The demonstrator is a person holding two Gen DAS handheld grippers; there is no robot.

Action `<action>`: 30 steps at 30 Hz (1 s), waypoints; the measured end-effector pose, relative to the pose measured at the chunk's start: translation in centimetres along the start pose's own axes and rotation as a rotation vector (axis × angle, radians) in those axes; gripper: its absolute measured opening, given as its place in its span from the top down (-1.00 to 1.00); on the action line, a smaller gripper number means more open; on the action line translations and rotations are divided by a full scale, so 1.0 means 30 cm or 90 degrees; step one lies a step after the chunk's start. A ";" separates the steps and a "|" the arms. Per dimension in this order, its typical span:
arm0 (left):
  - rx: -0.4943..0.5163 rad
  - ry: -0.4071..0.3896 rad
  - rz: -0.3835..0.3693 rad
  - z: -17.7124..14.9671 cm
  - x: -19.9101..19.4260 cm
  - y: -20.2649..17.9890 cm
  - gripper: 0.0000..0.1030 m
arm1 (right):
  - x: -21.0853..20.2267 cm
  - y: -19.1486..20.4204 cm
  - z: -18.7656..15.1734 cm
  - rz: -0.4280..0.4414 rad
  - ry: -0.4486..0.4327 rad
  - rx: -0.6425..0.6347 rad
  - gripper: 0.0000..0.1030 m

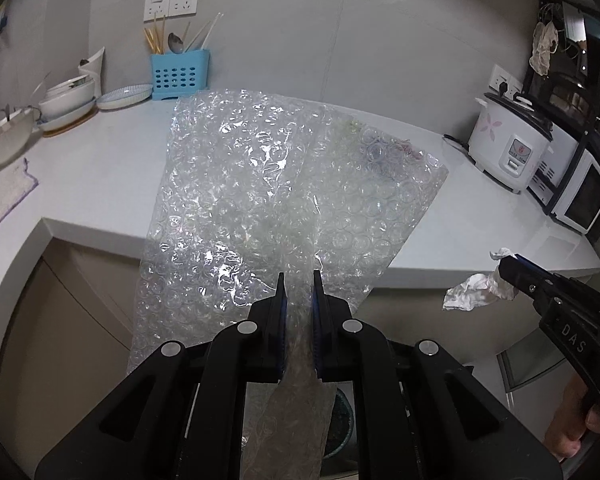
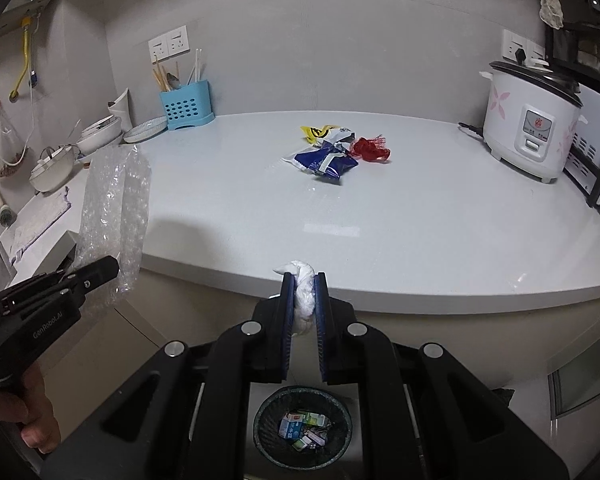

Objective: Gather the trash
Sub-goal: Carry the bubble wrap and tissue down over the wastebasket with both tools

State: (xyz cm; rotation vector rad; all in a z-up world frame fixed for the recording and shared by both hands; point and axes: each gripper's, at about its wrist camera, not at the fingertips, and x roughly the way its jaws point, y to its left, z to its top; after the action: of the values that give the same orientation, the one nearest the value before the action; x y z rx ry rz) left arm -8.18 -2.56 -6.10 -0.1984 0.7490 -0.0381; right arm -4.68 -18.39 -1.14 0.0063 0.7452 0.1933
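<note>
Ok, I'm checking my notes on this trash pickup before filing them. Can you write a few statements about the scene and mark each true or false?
1. The left gripper is shut on bubble wrap. True.
2. The right gripper is empty. False: it is shut on a crumpled white tissue.
3. Wrappers lie on the counter. True.
4. The waste bin below is empty. False: small cartons are inside.

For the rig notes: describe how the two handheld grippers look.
Both are matte black. The left gripper and right gripper have flat fingers with blue pads and round silver pivot bolts on angular linkage arms. From the side, the left body reads "GenRobot.AI", the right "DAS". No cables or sleeves show.
</note>
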 end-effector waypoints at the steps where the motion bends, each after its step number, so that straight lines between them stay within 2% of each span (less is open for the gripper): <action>1: -0.002 0.002 0.001 -0.030 -0.004 0.002 0.82 | -0.004 0.001 -0.015 0.003 0.000 0.001 0.82; 7: -0.007 0.023 -0.001 -0.201 -0.019 0.000 0.82 | -0.011 0.020 -0.136 0.007 0.001 -0.010 0.82; 15: 0.006 0.056 -0.002 -0.375 0.001 -0.006 0.82 | 0.065 0.013 -0.310 0.016 0.043 -0.014 0.82; 22: -0.008 0.112 -0.016 -0.513 0.109 0.026 0.82 | 0.175 -0.017 -0.431 0.005 0.069 -0.008 0.82; 30: -0.004 0.151 -0.012 -0.614 0.263 0.033 0.82 | 0.339 -0.060 -0.561 -0.006 0.105 0.015 0.82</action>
State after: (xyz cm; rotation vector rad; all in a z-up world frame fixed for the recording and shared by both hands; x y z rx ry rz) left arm -14.95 -5.46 -24.77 -0.2093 0.9839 -0.0786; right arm -8.41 -19.43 -20.49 0.0094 0.9124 0.1781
